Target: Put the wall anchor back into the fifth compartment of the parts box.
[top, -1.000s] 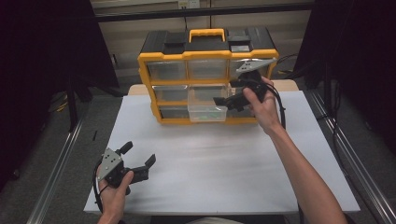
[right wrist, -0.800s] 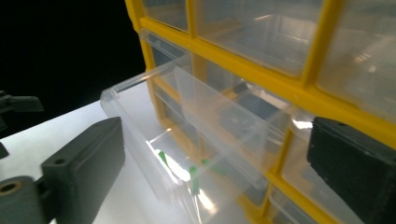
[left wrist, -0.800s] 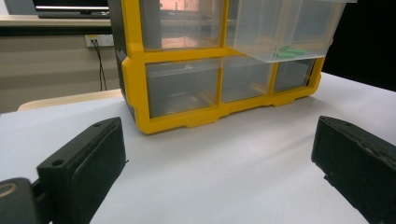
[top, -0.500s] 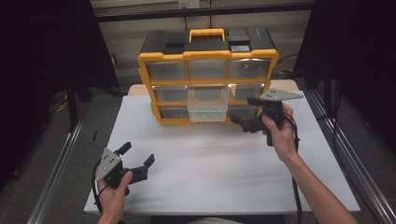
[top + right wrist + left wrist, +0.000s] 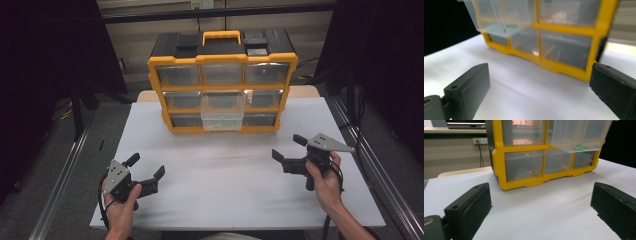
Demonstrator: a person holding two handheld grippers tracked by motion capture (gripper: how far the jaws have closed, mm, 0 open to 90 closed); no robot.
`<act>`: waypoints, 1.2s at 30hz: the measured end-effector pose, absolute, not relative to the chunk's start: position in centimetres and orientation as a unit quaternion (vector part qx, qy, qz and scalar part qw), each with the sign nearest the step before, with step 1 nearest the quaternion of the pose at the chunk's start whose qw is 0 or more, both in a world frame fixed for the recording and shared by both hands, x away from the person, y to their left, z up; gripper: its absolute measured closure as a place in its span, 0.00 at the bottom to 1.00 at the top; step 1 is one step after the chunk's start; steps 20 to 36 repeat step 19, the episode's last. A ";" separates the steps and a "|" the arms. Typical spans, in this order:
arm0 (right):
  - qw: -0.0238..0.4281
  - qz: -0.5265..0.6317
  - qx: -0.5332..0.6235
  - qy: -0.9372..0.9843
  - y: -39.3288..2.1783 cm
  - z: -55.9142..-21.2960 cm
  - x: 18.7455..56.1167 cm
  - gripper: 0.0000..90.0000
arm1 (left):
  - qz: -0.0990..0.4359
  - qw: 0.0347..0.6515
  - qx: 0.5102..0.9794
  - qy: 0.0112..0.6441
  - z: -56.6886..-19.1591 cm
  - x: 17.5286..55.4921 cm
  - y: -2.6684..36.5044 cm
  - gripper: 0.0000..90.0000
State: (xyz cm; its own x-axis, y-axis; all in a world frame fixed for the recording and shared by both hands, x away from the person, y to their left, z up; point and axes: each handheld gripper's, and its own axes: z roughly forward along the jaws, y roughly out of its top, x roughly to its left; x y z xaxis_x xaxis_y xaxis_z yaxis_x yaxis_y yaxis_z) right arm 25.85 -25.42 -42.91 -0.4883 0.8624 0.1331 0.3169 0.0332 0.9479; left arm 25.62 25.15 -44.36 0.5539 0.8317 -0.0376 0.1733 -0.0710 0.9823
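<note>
Both pairs of fingers stood wide apart and held nothing: your left gripper (image 5: 146, 172) hovered over the white table (image 5: 225, 200) well in front of the yellow organizer (image 5: 222, 82) and off toward its left end, your right gripper (image 5: 289, 148) likewise toward its right end. From above, you could see the organizer's black top with its yellow handle (image 5: 221, 37) and the clear middle drawer (image 5: 222, 110) pulled out past the front. Your left gripper view added what the high view blurred: green pieces (image 5: 581, 147) lying inside that drawer. Neither gripper touched the organizer or the drawer.
</note>
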 end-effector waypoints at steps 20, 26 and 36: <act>0.288 0.519 0.474 0.650 -28.1 -45.3 22.0 0.02 | 0.282 0.580 0.663 0.379 -44.3 25.6 25.1 0.04; 0.288 0.519 0.474 0.650 -28.1 -45.3 22.0 0.02 | 0.282 0.580 0.663 0.379 -44.3 25.6 25.1 0.04; 0.288 0.519 0.474 0.650 -28.1 -45.3 22.0 0.02 | 0.282 0.580 0.663 0.379 -44.3 25.6 25.1 0.04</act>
